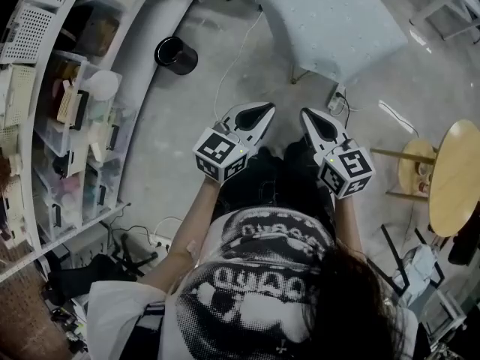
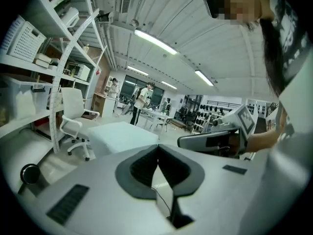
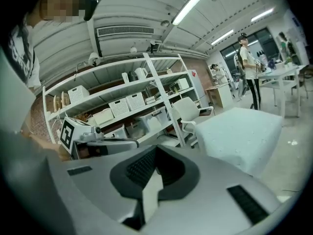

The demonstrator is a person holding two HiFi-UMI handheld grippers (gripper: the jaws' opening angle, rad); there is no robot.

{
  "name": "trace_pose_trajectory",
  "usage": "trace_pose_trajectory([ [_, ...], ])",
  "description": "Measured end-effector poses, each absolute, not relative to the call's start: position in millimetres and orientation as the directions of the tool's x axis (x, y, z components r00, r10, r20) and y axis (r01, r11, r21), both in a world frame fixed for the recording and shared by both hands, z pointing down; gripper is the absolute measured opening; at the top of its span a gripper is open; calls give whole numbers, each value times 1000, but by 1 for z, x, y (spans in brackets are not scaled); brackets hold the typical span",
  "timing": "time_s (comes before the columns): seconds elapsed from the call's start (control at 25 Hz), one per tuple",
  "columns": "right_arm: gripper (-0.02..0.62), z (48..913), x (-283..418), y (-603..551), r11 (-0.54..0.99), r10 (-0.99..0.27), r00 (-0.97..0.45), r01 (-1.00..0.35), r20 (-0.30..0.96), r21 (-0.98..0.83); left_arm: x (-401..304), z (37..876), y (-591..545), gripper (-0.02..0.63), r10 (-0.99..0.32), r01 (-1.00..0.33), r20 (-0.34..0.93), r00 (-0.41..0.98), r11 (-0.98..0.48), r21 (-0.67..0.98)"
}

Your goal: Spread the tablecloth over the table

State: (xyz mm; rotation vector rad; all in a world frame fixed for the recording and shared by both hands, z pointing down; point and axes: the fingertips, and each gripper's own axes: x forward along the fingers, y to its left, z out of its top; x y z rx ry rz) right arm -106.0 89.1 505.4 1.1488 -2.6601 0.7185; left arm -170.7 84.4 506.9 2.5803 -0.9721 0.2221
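The concrete floor [image 1: 180, 126] is filling most of the head view. White shelving [image 1: 45, 111] with baskets and clear bins is curving along its left side. At the top of that view the pale tablecloth [image 1: 330, 21] is lying over the tabletop. It is covering the top fully and hanging down the near side, and only thin legs are showing below. The cloth is sitting well apart from both tongs, across a stretch of bare floor.

A round wooden tabletop [image 1: 457, 178] is standing at the right edge. The person, in a printed white shirt [image 1: 255, 291], is holding both tools out in front at about the same height.

The left tongs [image 1: 268, 109] are pointing toward the covered table. Their dark pads are meeting at the tip and are gripping nothing. The right tongs [image 1: 305, 113] are sitting just beside them, also pressed together and empty.

A white office chair [image 2: 73, 116] is standing between the shelving and the cloth. A black round bin [image 1: 175, 55] is resting on the floor near the shelving. A thin white cable [image 1: 232, 66] is trailing across the floor.
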Motion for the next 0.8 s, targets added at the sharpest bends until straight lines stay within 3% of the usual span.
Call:
trace_pose_trajectory([
  [0.8, -5, 500, -117, 114, 629, -643, -695, -719, 321, -297, -165, 489, 124, 14, -539, -585, 237, 808, -778, 227],
])
